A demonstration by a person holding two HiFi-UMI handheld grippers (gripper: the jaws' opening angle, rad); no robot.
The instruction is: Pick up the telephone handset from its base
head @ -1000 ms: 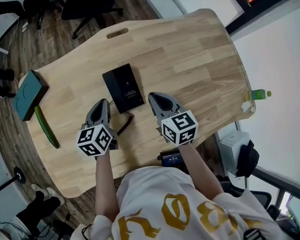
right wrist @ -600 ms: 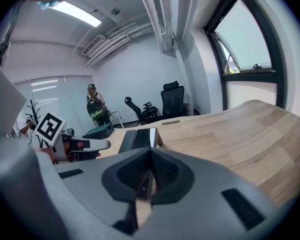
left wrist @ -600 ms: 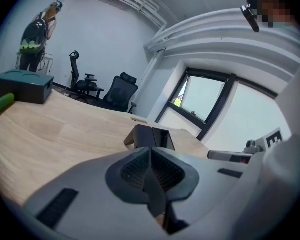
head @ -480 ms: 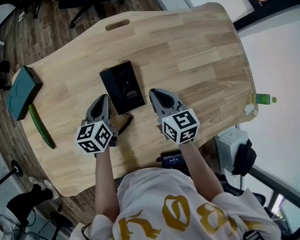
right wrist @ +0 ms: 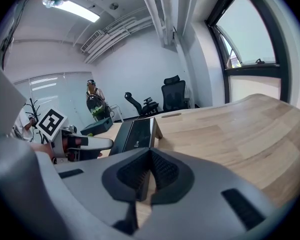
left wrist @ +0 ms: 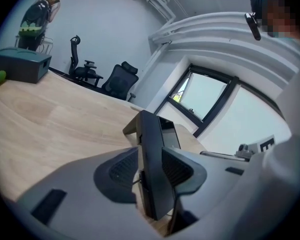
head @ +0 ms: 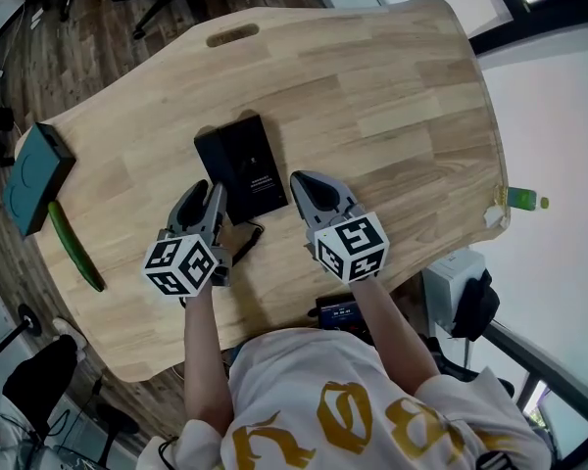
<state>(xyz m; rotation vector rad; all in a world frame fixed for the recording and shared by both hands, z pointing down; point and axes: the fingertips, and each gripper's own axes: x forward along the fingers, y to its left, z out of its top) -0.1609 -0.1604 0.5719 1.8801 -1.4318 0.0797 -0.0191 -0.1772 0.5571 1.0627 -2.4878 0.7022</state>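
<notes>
The black telephone (head: pixel 240 160) lies flat on the wooden table (head: pixel 392 96), its cord (head: pixel 245 238) trailing toward me. My left gripper (head: pixel 205 202) is at the phone's near left corner. In the left gripper view its jaws have just been opening, and the phone's dark edge (left wrist: pixel 151 134) stands between the pads (left wrist: pixel 177 169) without a clear squeeze. My right gripper (head: pixel 309 186) hovers just right of the phone's near end, shut and empty. The pads meet in the right gripper view (right wrist: pixel 150 169), with the phone (right wrist: pixel 135 133) ahead on the left.
A teal box (head: pixel 34 179) and a green cucumber (head: pixel 73 248) lie at the table's left edge. A green bottle (head: pixel 524 201) shows beyond the right edge. A dark device (head: pixel 338 311) sits by the near edge at my body. Office chairs stand behind the table.
The left gripper's fingers have parted at the phone's near left corner. Both grippers have sunk a little toward the table.
</notes>
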